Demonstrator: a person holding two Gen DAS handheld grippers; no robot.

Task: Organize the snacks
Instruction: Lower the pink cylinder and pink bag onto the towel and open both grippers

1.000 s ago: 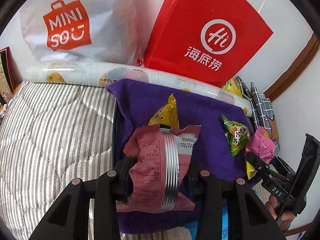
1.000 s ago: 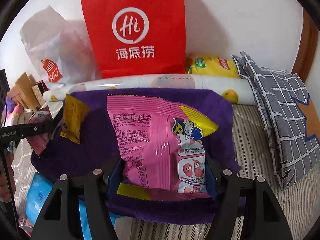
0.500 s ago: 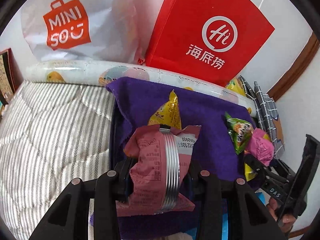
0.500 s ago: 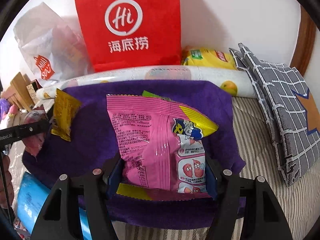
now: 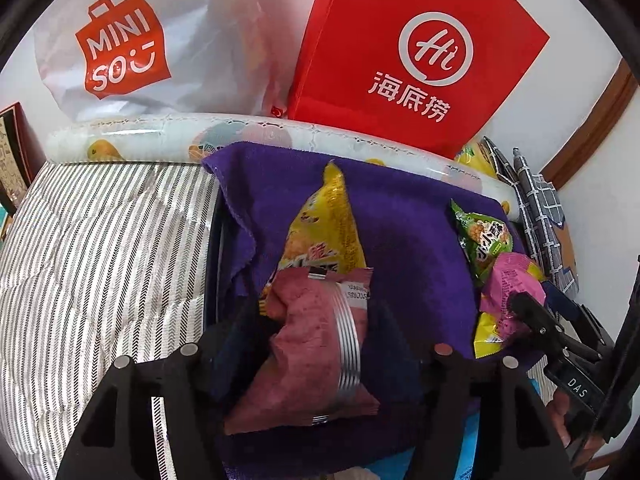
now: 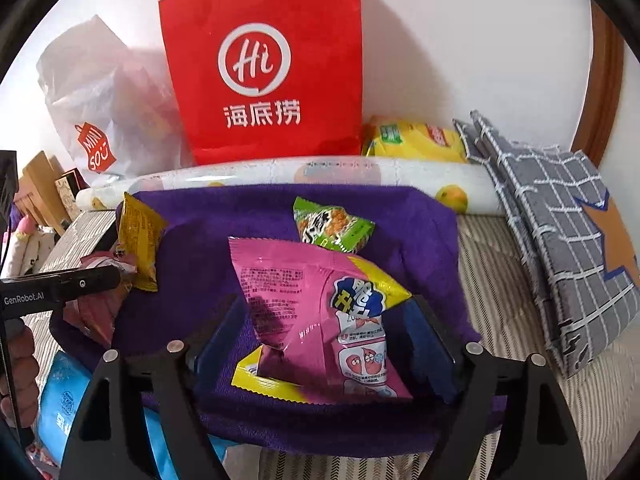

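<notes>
Two snack packets [image 5: 316,344] [image 6: 320,320] between parted hand-held gripper jaws.

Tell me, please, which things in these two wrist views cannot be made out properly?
- Blue packet, right wrist view: cut off by the frame edge and covered by the purple towel.
- Yellow bag, right wrist view: its left end sits behind the red paper bag.
- Contents of the white plastic bag, left wrist view: only blurred shapes show through.

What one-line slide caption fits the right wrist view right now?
Right claw, just opened, stands around the pink snack bag lying on the purple towel, beside a green packet.
</notes>
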